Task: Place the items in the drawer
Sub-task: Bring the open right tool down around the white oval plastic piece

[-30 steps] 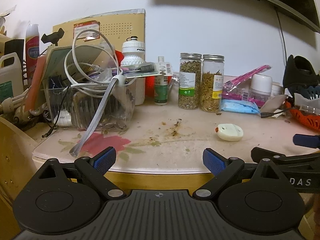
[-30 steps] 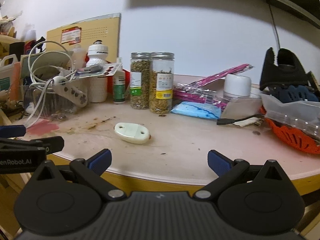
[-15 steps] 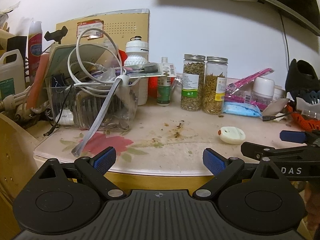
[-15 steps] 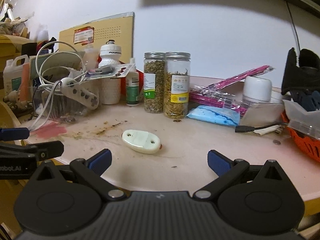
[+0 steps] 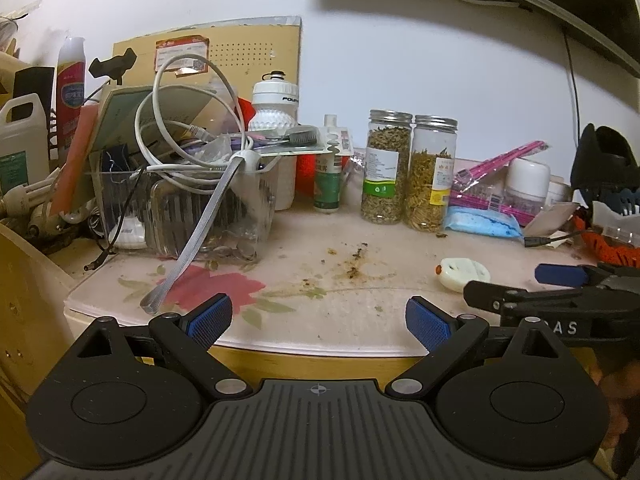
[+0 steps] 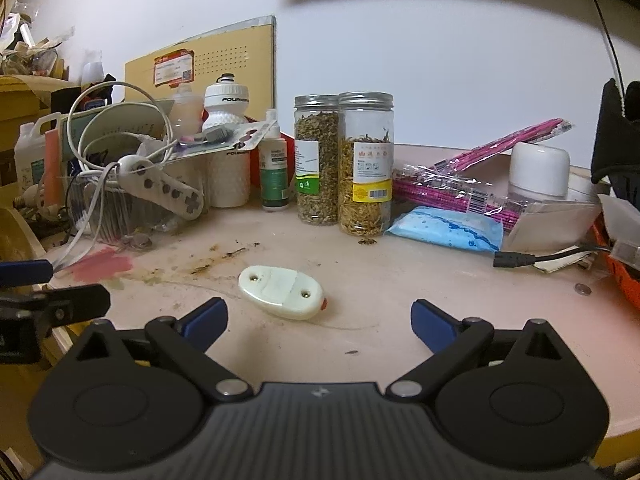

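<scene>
A white oval plastic piece (image 6: 282, 298) with two screw holes and a red tip lies on the stained tabletop (image 6: 400, 280), just ahead of my right gripper (image 6: 319, 320). That gripper is open with nothing between its blue pads (image 6: 206, 318). My left gripper (image 5: 318, 320) is also open and empty, hovering at the table's front edge. In the left wrist view the oval piece (image 5: 464, 274) sits to the right, with the right gripper (image 5: 520, 284) beside it. The left gripper (image 6: 52, 286) shows at the left edge of the right wrist view. No drawer is in view.
Two herb jars (image 6: 316, 160) (image 6: 365, 168) stand mid-table. A clear bin (image 5: 180, 208) with cables and a power strip (image 6: 168, 190) fills the left. A white bottle (image 5: 276, 120), blue packet (image 6: 448, 228), pink packets (image 6: 460, 196), white pot (image 6: 538, 172), black plug (image 6: 514, 258) and orange basket (image 5: 604, 244) crowd the back and right.
My right gripper has moved forward over the table, so the oval piece now lies close in front of its fingers. The left gripper has drifted slightly; both stay open.
</scene>
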A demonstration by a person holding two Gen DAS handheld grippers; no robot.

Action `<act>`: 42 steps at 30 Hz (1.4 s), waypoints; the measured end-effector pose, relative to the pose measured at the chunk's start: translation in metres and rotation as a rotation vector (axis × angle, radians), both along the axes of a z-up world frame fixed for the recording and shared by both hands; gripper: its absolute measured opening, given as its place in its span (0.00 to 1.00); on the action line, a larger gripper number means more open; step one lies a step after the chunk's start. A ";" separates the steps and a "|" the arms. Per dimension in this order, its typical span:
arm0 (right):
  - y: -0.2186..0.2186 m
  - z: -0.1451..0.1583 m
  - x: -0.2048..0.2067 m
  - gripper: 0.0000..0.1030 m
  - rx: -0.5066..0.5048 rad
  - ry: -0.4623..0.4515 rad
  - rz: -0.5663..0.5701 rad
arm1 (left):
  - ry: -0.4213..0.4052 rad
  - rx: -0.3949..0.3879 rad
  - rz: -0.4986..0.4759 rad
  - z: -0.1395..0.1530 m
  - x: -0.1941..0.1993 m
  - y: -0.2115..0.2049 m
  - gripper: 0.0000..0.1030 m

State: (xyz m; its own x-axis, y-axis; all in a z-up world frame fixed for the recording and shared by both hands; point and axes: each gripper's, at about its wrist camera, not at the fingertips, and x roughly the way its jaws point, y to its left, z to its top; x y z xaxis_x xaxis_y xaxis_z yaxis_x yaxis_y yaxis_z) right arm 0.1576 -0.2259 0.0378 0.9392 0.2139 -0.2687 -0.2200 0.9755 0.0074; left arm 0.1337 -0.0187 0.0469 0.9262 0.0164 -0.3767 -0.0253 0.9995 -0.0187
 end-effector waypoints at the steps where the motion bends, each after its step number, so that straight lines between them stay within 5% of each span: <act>1: 0.000 0.000 0.002 0.95 0.001 0.002 0.005 | 0.003 0.000 0.000 -0.001 0.000 0.000 0.93; 38: 0.024 -0.004 0.039 0.85 -0.022 0.026 0.056 | 0.042 -0.007 -0.002 -0.009 0.007 0.001 0.93; 40: 0.024 -0.005 0.040 0.82 -0.026 0.023 0.055 | 0.042 -0.005 -0.001 -0.010 0.007 0.001 0.93; 42: 0.025 -0.004 0.040 0.67 -0.028 0.020 0.058 | 0.044 -0.004 -0.001 -0.010 0.007 0.001 0.93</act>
State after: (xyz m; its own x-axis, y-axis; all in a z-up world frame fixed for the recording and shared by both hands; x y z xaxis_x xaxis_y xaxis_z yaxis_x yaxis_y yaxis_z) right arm 0.1980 -0.2012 0.0336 0.9196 0.2600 -0.2944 -0.2764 0.9609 -0.0149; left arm 0.1406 -0.0181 0.0368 0.9086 0.0140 -0.4174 -0.0253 0.9994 -0.0215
